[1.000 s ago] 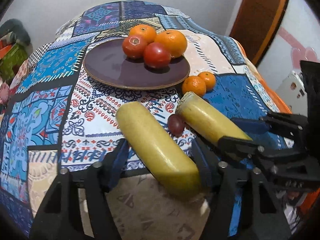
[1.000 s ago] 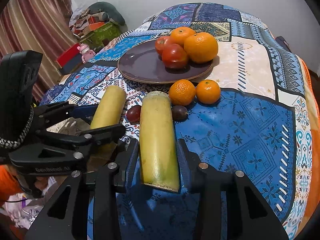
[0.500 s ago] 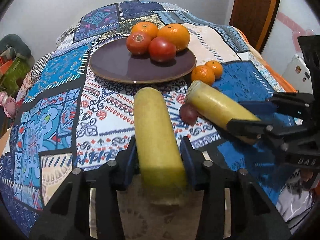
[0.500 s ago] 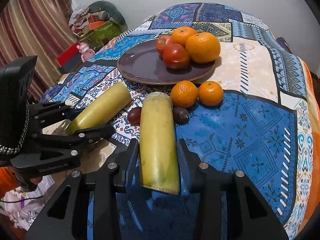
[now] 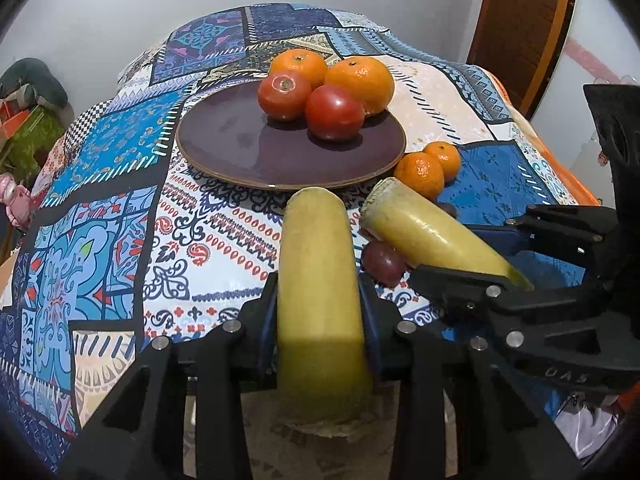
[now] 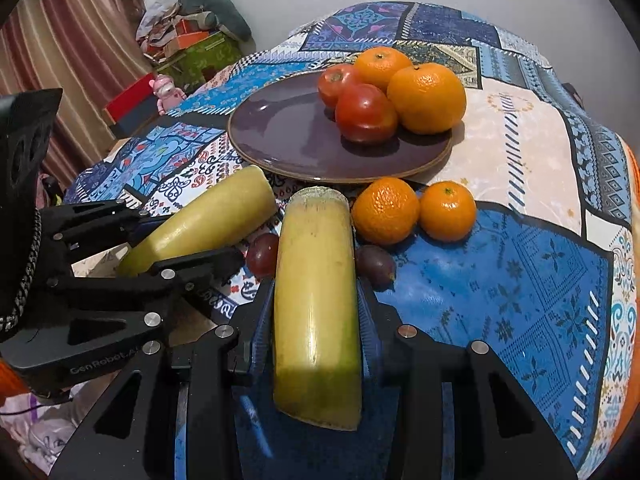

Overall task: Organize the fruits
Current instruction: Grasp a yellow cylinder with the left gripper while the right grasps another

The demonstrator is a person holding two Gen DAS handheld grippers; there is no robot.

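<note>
My left gripper [image 5: 318, 316] is shut on a yellow sugarcane piece [image 5: 316, 276] and holds it pointing at the dark purple plate [image 5: 240, 148]. My right gripper [image 6: 316, 316] is shut on a second yellow sugarcane piece [image 6: 316, 280]. Each held piece shows in the other view, the left one [image 6: 204, 224] and the right one [image 5: 428, 232]. The plate [image 6: 288, 140] holds two tomatoes [image 5: 334, 112] and two oranges [image 5: 360, 80]. Two small mandarins [image 6: 416, 210] lie on the cloth in front of the plate. Two dark grapes [image 6: 262, 254] [image 6: 376, 264] lie beside the right piece.
The table wears a patterned blue patchwork cloth [image 6: 520, 272]. Clutter, boxes and a pink toy [image 6: 166, 90] stand off the table's left side near a curtain. A wooden door [image 5: 520, 24] is at the right. A wall is behind the table.
My left gripper closed on its sugarcane piece, swung it straight, lifted it and moved toward the plate. The right gripper and its piece moved slightly closer to the plate.
</note>
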